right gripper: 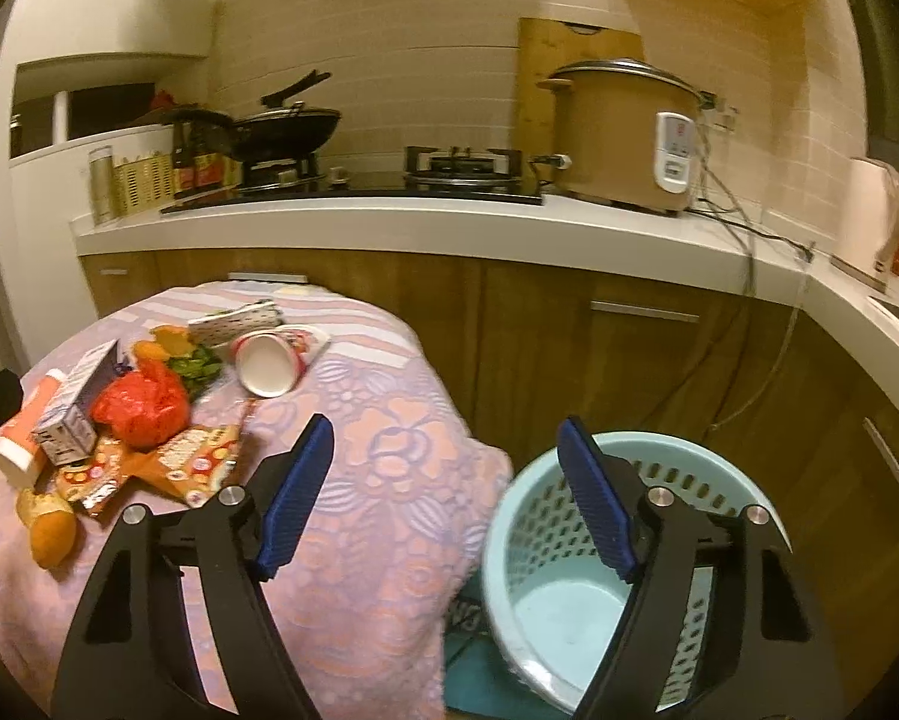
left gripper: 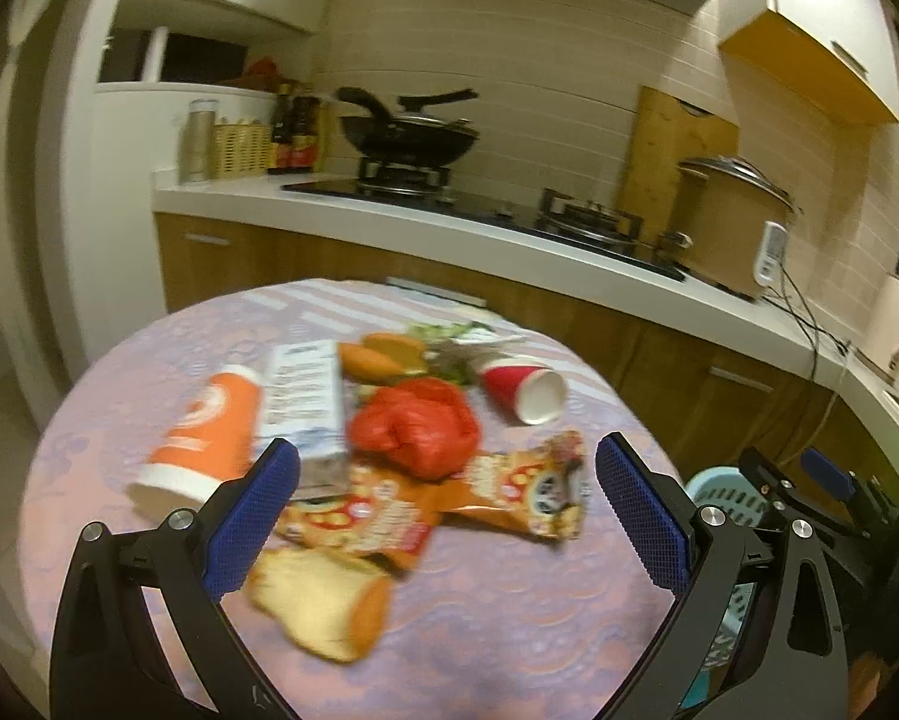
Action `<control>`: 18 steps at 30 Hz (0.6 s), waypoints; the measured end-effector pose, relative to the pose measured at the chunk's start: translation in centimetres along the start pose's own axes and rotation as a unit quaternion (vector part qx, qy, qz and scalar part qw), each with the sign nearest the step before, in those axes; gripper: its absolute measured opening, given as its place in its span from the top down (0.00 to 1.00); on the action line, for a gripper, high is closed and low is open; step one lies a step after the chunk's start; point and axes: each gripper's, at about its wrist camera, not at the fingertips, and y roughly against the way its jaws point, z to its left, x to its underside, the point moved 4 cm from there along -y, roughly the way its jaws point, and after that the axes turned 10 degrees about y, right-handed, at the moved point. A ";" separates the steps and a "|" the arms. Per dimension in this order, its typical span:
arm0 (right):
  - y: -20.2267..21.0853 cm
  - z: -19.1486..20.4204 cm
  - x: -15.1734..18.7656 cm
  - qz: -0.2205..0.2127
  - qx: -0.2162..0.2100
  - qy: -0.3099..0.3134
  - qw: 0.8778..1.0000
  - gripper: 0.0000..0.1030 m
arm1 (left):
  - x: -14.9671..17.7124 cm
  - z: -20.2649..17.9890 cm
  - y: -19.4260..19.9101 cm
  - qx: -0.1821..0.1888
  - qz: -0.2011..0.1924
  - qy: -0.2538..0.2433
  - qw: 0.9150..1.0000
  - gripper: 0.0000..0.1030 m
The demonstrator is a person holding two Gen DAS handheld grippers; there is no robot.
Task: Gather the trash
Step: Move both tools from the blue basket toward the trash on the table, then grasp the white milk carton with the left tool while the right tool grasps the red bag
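A round table (left gripper: 497,618) with a pink flowered cloth holds a heap of trash. At the left of the heap an orange paper cup (left gripper: 200,441) lies on its side, touching a white carton (left gripper: 308,402) beside it. Just right of the carton sits a crumpled red plastic bag (left gripper: 416,426), with orange peel (left gripper: 377,357) and green scraps behind it. In front of the bag lie torn snack wrappers (left gripper: 449,504), and nearest the camera a piece of bread (left gripper: 323,606). At the right of the heap a red paper cup (left gripper: 524,387) lies tipped, its mouth facing right.

The left gripper (left gripper: 446,516) hovers over the near edge of the heap, its jaws spread wide with nothing between them. Further right, the right gripper (right gripper: 443,498) hangs past the table's edge, jaws also apart and empty. Below it, on the floor beside the table, stands a light blue basket (right gripper: 527,516) with a perforated wall; nothing shows inside.
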 end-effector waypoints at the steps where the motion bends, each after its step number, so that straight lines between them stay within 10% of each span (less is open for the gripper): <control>1: -0.1 0.5 -0.1 -0.001 -0.006 0.003 1.000 0.34 | -0.3 0.9 0.3 -0.009 -0.004 0.004 1.000 0.07; 7: -0.9 3.8 -1.4 -0.006 -0.045 0.028 0.999 0.50 | -2.5 5.7 0.4 -0.047 -0.005 0.031 0.998 0.07; 18: -4.2 7.9 -2.4 0.032 -0.137 0.040 0.989 0.50 | -2.7 7.0 -8.0 -0.052 0.121 0.038 0.991 0.16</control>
